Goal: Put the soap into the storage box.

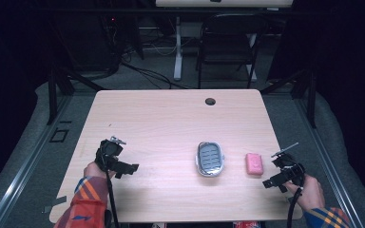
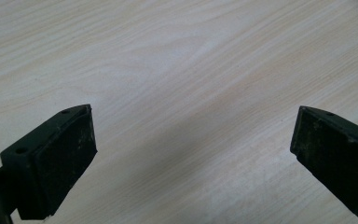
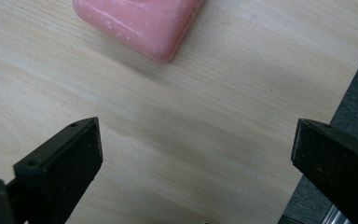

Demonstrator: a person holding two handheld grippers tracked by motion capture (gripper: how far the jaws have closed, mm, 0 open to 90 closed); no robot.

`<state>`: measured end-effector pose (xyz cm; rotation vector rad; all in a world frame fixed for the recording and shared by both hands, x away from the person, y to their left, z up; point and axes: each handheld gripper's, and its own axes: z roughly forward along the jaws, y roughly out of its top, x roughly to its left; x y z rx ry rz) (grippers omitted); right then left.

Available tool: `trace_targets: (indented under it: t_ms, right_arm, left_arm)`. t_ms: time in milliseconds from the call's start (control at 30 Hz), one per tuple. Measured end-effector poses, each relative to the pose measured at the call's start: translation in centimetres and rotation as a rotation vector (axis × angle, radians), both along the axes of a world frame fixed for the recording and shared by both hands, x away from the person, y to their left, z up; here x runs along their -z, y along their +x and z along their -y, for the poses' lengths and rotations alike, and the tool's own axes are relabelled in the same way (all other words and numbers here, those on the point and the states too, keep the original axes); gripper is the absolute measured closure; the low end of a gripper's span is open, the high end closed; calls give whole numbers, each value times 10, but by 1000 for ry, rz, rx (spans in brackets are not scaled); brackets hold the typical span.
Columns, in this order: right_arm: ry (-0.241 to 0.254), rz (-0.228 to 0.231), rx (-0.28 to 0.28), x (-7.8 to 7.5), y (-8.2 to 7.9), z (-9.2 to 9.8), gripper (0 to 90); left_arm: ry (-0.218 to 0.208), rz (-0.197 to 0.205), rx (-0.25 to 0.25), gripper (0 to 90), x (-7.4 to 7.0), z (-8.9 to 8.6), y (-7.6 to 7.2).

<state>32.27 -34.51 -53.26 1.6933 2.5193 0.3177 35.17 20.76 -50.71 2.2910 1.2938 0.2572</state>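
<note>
Right claw [image 3: 193, 154] released, near pink soap [image 3: 137, 23] — left claw [image 2: 193, 144] released over bare table [image 2: 177, 56].

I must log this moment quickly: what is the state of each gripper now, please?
Left gripper: jaws open, holding nothing, over the bare table.
Right gripper: jaws open, holding nothing; the pink soap lies ahead, untouched.

A pale wood-grain table [image 1: 161, 118] with a smooth matt finish carried a waxy pink soap bar [image 1: 254, 163], lightly speckled, and a glossy grey plastic soap dish [image 1: 209, 158]; the gripper pads [image 2: 63, 163] looked rough, matt black.
</note>
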Motion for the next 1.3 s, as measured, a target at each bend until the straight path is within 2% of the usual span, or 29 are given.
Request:
trace_targets:
  t_ms: [267, 667, 833, 1033, 1133, 1300]
  right_arm:
    - [-24, 6, -30, 2, 1, -7, 13]
    - [-24, 42, -17, -5, 0, -16, 0]
    - [15, 33, -12, -7, 2, -17, 0]
    - [74, 44, -2, -12, 5, -18, 0]
    - [82, 55, 5, -12, 8, -20, 0]
    - [95, 31, -1, -11, 18, -27, 0]
  left_arm:
    - [9, 2, 12, 0, -1, 1, -1]
    - [8, -3, 32, 0, 0, 5, 1]
    - [12, -4, 35, 0, 0, 6, 0]
    - [15, -9, 37, 0, 1, 7, 1]
    - [18, -11, 38, 0, 1, 8, 1]
    - [19, -18, 42, 0, 1, 8, 1]
